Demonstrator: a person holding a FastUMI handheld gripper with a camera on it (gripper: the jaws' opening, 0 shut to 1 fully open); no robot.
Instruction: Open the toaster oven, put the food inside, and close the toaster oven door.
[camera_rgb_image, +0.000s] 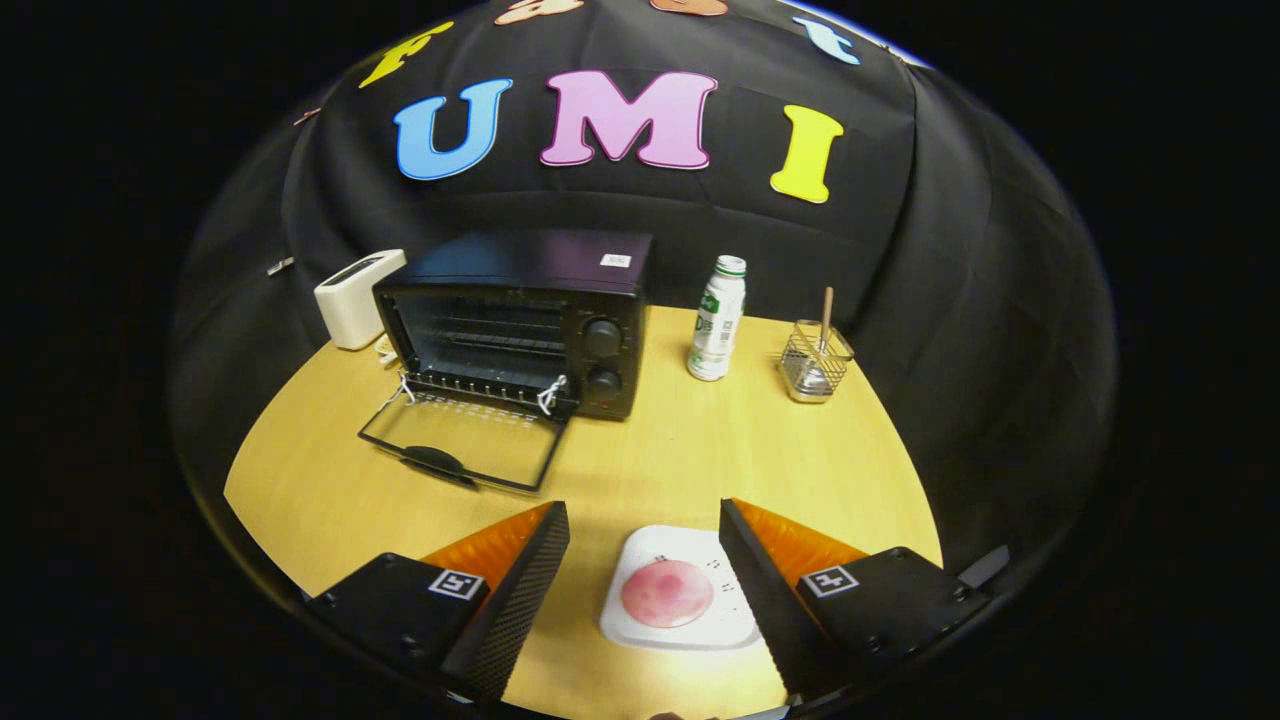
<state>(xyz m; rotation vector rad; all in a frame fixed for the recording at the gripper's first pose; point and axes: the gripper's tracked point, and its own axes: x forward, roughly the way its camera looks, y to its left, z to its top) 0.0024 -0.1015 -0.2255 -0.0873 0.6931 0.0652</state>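
Note:
A black toaster oven (520, 320) stands on the wooden table (700, 450), well beyond my fingers and to the left. Its glass door (465, 445) is folded down flat toward me, handle at the near edge, and the wire rack inside shows. Close in, a white square plate (640, 625) holds a round pink piece of food (667, 592). My gripper (645, 520) is open, one finger on each side of the plate, above it and touching nothing.
A white toaster (355, 297) sits left of the oven at the back. Right of the oven stand a white bottle with a green cap (717, 320) and a wire basket (815, 360) with a wooden stick in it.

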